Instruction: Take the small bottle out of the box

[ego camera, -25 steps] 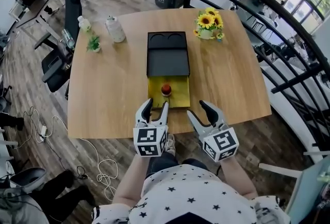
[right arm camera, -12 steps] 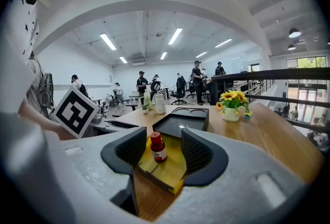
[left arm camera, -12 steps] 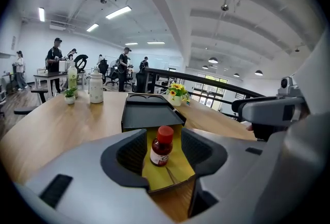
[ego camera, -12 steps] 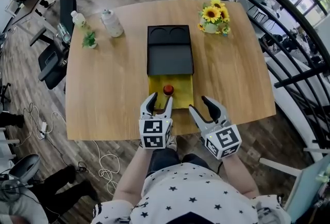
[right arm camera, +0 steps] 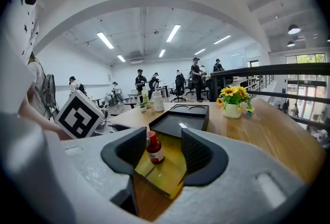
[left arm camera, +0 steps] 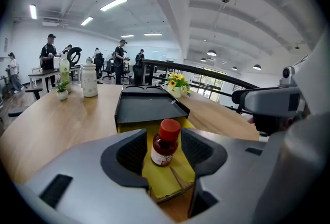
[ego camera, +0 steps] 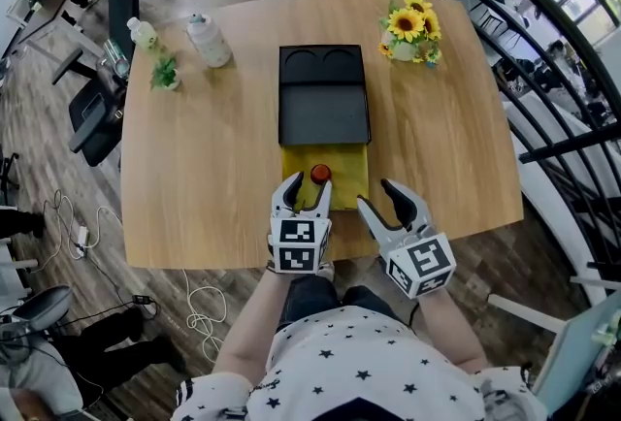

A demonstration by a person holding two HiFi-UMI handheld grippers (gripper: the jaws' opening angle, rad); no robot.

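A black box [ego camera: 324, 94] lies mid-table with its yellow drawer [ego camera: 347, 178] slid out toward me. In the drawer stands the small bottle [ego camera: 318, 174], brown with a red cap. My left gripper [ego camera: 309, 184] is open at the drawer's near left. In the left gripper view the bottle [left arm camera: 166, 143] stands upright at the mouth of the jaws, with a gap on each side. My right gripper [ego camera: 381, 198] is open just right of the drawer's near corner and holds nothing. From the right gripper view the bottle [right arm camera: 153, 148] sits left of centre on the yellow drawer [right arm camera: 167, 169].
A pot of sunflowers [ego camera: 412, 26] stands at the table's far right. A white bottle [ego camera: 209, 41], a smaller bottle [ego camera: 142, 33] and a little plant [ego camera: 163, 75] stand at the far left. The table's near edge [ego camera: 194, 259] runs under my grippers. An office chair [ego camera: 105, 109] stands left.
Both grippers have moved forward over the table edge. The left one has also shifted right, so its open jaws now reach the bottle. The bottle has not moved in the drawer.
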